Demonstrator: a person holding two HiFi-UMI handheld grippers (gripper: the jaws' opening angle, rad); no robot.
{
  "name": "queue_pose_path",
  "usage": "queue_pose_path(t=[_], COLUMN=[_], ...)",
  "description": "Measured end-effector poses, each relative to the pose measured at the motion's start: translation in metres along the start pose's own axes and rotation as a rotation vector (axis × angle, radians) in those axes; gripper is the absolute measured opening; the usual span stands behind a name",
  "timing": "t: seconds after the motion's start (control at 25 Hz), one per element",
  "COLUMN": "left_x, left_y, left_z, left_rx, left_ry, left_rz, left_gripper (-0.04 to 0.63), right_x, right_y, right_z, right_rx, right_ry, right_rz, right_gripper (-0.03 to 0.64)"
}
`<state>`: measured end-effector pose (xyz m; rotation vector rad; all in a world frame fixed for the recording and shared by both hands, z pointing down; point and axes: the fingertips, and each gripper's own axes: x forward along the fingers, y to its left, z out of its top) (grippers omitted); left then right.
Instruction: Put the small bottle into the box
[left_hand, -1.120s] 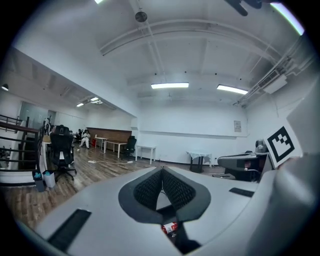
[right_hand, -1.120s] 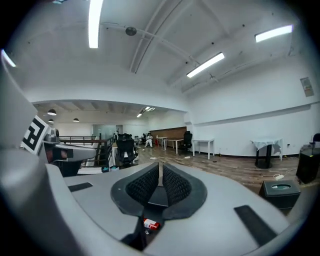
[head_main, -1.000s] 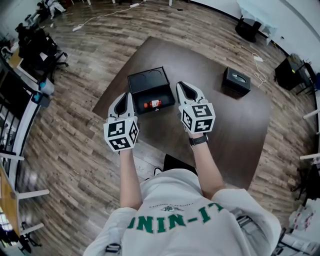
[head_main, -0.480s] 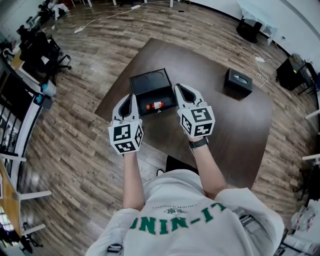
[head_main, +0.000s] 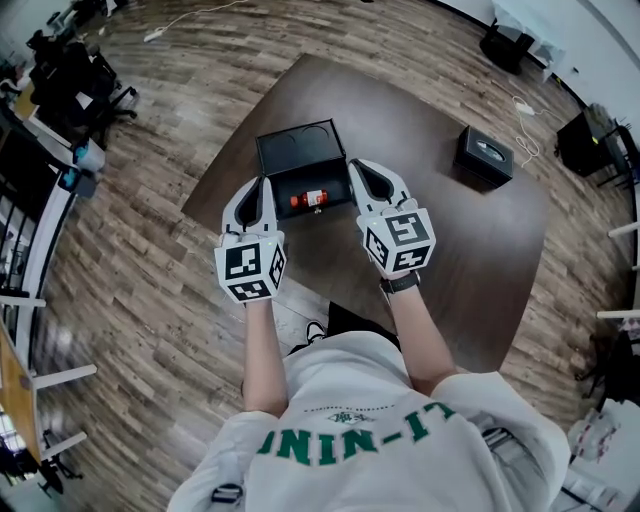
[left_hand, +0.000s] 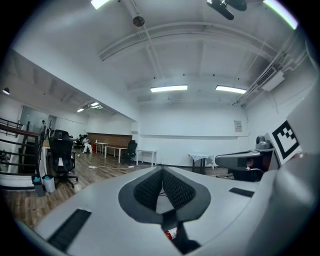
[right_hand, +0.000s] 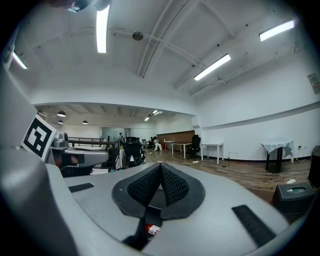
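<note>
A dark brown worktop (head_main: 440, 235) stands on a pale, wood-plank floor (head_main: 140, 270) in a wide room with white walls and strip lights overhead. Black office chairs (head_main: 75, 85) crowd the floor at the far left, and a white cable (head_main: 190, 14) trails across the boards beyond the worktop. A closed black case (head_main: 487, 153) sits well apart toward the far right corner of the worktop. Near the left edge lies the open black box (head_main: 298, 148): its far half shows dark lining with rounded hollows, and its near half holds the small bottle (head_main: 310, 198). The left claw (head_main: 264, 186) and the right claw (head_main: 357, 168) flank that near half, one at each side, so the bottle lies between their tips. Both claws are clenched, pads meeting with nothing between them. The bottle lies on its side, its long axis running roughly across from one claw to the other, with the red end toward the left claw and the white label in the middle.
</note>
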<state>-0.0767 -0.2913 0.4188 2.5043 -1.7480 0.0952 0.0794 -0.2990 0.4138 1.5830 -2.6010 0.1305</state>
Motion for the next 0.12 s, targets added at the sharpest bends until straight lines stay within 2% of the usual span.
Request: queue_pose_path(t=[0.12], left_x=[0.0137], left_y=[0.0016], left_z=[-0.0081], left_rx=[0.000], left_ry=[0.003], left_rz=[-0.011], left_gripper=[0.017], right_x=[0.0145], right_y=[-0.0052], right_z=[-0.0117], right_rx=[-0.008], right_ry=[0.017], right_rz=[0.009], right_gripper=[0.015])
